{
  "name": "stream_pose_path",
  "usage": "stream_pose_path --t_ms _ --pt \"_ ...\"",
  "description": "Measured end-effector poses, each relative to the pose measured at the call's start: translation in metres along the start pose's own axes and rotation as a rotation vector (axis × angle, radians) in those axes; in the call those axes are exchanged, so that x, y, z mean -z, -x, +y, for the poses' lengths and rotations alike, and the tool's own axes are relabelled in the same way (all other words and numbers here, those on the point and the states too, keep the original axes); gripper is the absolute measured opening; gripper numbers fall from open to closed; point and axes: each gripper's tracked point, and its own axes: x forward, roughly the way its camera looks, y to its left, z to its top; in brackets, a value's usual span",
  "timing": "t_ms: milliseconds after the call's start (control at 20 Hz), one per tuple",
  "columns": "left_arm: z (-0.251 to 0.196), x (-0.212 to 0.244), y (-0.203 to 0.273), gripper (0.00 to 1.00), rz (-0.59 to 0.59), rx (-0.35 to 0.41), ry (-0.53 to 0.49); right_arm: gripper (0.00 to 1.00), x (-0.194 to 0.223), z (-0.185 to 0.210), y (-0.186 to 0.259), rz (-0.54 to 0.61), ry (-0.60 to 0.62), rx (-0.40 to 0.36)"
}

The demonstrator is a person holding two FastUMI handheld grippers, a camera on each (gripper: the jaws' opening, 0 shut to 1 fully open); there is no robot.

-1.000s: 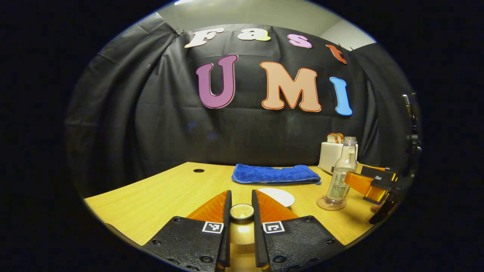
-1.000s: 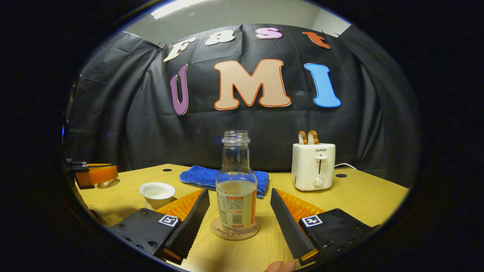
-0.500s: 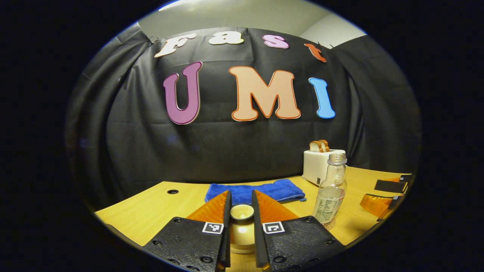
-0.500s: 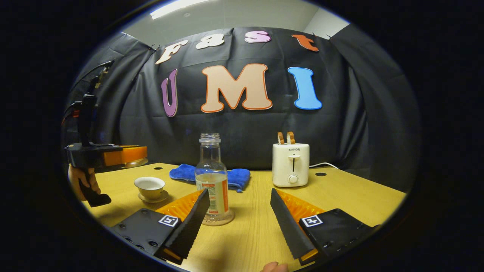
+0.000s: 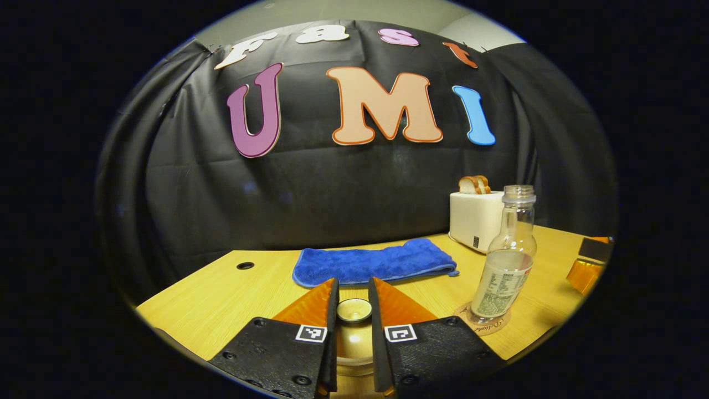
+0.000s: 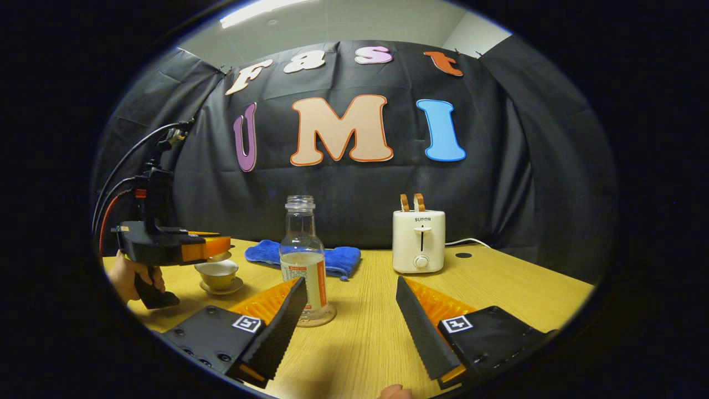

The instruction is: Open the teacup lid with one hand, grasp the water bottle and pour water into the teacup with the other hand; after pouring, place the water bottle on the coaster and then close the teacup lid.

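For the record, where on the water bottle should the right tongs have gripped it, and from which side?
Best guess: the wide labelled body of the water bottle, not the narrow neck, coming in level from the front, where the open right tongs already face it. It stands upright on the coaster, uncapped, so it should stay vertical.

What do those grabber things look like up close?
Each gripper has a chunky black body with small square black-and-white markers on top, as on the right gripper. The left gripper has a black pistol-style handle held by a hand, with black and red cables looping from its top.
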Motion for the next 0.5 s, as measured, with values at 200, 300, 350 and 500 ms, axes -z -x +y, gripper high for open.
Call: stream_pose_path --t_ms 200,300,350,500 --pt "0.002 0.01 -0.006 0.23 0.035 -0.015 -0.023 0.97 0.0 0.002 0.001 -0.001 -0.001 -0.007" --pt "0.001 0.015 -0.007 0.23 0.05 -0.019 -0.026 0.97 0.001 0.001 0.0 0.0 -0.001 -0.007" --pt "0.002 0.017 -0.008 0.23 0.055 -0.021 -0.028 0.97 0.0 0.001 0.0 0.0 -0.001 -0.007" --pt "0.003 0.026 -0.009 0.23 0.076 -0.028 -0.024 0.98 0.0 0.002 0.002 0.0 -0.001 -0.007"
